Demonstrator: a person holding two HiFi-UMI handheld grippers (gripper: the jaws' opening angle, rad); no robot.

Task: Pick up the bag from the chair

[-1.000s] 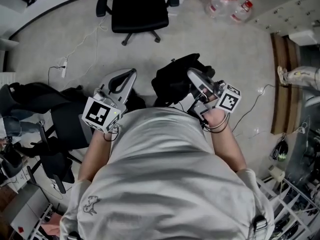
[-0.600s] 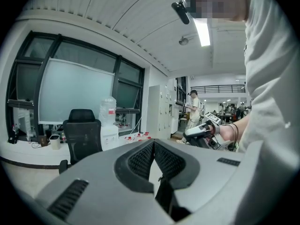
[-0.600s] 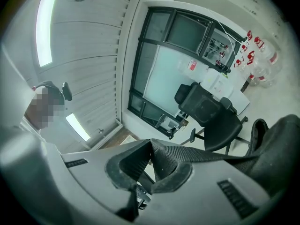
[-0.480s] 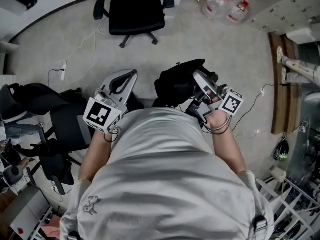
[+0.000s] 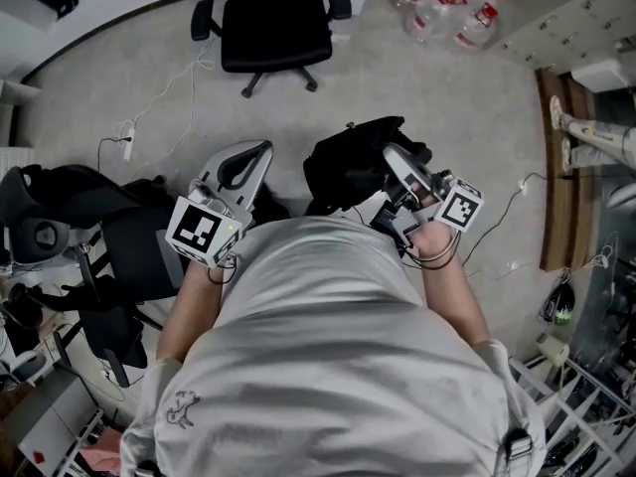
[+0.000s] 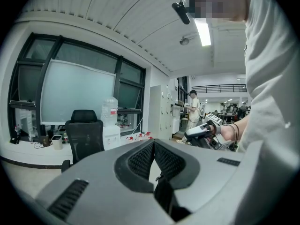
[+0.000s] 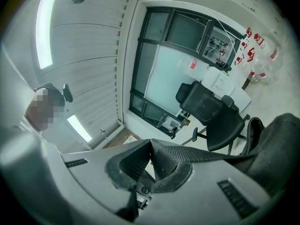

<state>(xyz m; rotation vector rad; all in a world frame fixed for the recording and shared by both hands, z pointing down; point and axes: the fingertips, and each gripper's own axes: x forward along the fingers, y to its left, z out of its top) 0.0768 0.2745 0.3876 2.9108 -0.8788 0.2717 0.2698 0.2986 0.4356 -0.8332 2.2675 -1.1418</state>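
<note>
A: Where is the bag?
B: In front of the person, over the pale floor, between the 2 tongs. It is black and bunched, just left of the right tongs in the head view.

A: What do the right tongs have?
B: Their jaws are closed on a black webbing strap. In the right gripper view the strap runs taut from the pads out to the bag's dark body at the right edge.

A: And the left tongs?
B: Jaws together at the tips, nothing between them. They point out over the floor, apart from the bag.

A: Which chairs show?
B: 1 black office chair stands well beyond the bag, near some clear water bottles. A second chair, draped in dark clothing, stands at the person's left side
</note>
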